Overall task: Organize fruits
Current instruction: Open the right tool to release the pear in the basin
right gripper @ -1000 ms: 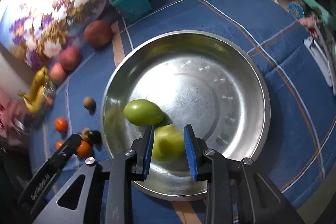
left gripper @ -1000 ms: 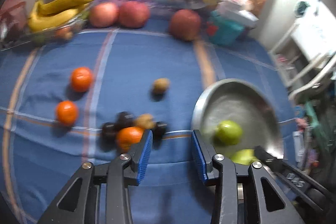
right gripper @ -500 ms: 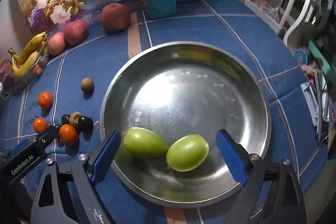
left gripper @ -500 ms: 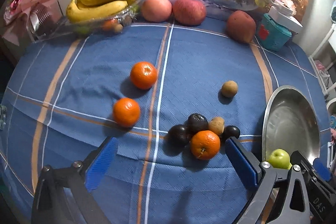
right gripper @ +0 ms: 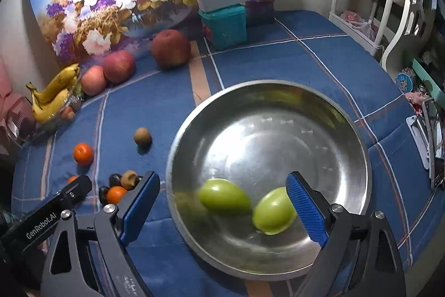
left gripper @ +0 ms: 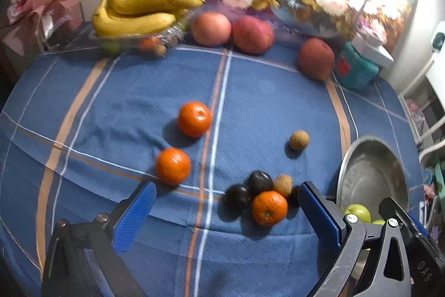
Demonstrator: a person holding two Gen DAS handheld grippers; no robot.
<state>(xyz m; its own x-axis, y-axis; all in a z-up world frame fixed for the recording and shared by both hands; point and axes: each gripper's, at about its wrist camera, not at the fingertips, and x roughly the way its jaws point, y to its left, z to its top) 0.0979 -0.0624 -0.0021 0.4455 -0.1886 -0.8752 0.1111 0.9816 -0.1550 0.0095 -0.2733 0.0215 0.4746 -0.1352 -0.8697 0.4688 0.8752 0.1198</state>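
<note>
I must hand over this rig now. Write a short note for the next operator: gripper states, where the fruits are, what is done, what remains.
Left gripper: open, empty, facing the fruit cluster.
Right gripper: open, empty, over the steel bowl.
Done: two green fruits lie in the bowl.
Left: the cluster orange with dark fruits and a brown one; two more oranges; one lone brown fruit. Apples and bananas sit at the back.
Suggested next: probably the cluster orange, nearest the left gripper.
</note>
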